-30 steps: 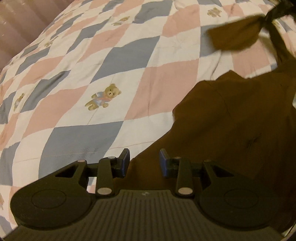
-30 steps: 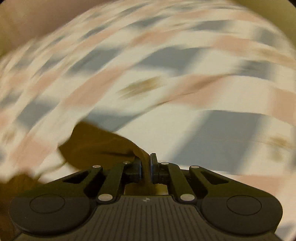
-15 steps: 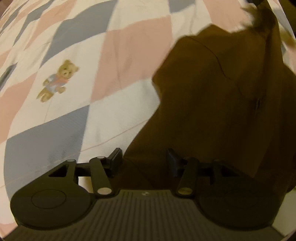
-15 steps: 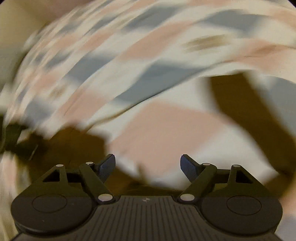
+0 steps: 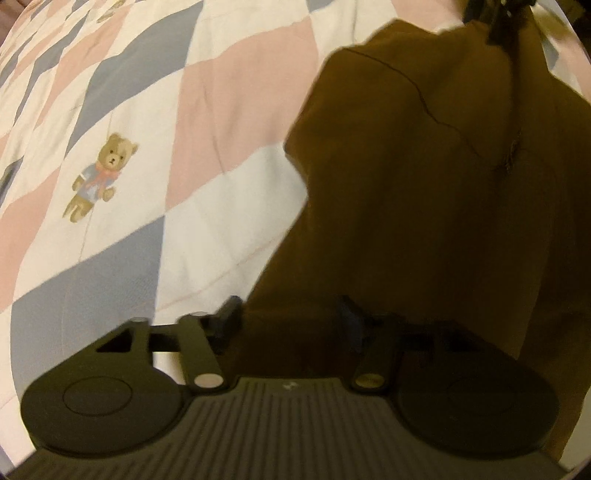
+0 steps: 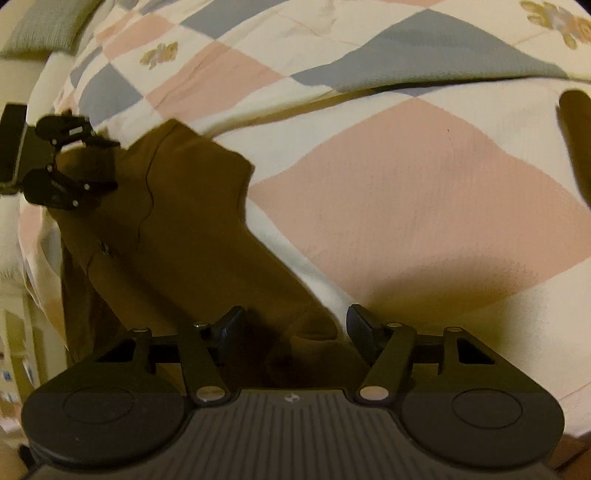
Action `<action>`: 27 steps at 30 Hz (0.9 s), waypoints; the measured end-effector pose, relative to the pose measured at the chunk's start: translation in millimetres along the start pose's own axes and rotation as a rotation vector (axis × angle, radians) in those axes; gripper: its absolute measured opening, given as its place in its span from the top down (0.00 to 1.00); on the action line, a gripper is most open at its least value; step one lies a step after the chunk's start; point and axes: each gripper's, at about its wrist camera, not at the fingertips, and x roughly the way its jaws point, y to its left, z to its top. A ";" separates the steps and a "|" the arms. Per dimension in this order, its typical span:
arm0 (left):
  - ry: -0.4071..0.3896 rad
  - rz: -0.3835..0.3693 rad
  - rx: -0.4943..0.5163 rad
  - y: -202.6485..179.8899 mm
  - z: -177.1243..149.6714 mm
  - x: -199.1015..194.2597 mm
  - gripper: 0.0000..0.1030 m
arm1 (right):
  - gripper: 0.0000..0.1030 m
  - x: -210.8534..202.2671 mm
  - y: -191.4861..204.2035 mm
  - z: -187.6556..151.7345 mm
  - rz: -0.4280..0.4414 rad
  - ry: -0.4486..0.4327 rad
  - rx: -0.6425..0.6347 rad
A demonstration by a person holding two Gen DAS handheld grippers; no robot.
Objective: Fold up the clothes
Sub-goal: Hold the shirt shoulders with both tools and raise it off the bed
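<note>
A brown garment point(image 5: 424, 192) lies spread on the checked quilt point(image 5: 221, 122). Its lower edge reaches between the fingers of my left gripper point(image 5: 291, 321), which is open just over it. The right wrist view shows the same garment point(image 6: 184, 221) running from the bed's left edge down to my right gripper point(image 6: 297, 325). That gripper is open too, with a rumpled corner of cloth between its fingers. My left gripper point(image 6: 107, 164) shows at the far left, open over the garment's other end. A further brown strip point(image 6: 576, 140) lies at the right edge.
The quilt has pink, grey-blue and cream diamonds with a teddy bear print point(image 5: 99, 173). A raised fold in the quilt point(image 6: 424, 83) crosses behind the garment. A grey-green pillow point(image 6: 40, 29) lies at the top left. The bed's edge drops off on the left point(image 6: 22, 258).
My right gripper was shut on brown cloth a second ago; it has let go, opened and swung over to the garment's near corner. My left gripper has opened wider and closed in on the garment.
</note>
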 end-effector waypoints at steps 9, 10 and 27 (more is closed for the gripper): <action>0.016 0.124 0.004 -22.7 -2.9 5.8 0.87 | 0.91 8.0 12.0 -13.3 -0.056 -0.019 -0.015; 0.014 0.178 0.008 -34.6 -3.9 5.9 0.90 | 0.92 9.9 20.5 -17.1 -0.087 -0.018 -0.054; -0.453 1.213 -0.583 -128.8 42.8 -298.6 0.93 | 0.97 -215.2 193.8 -53.2 -0.773 -1.123 -0.613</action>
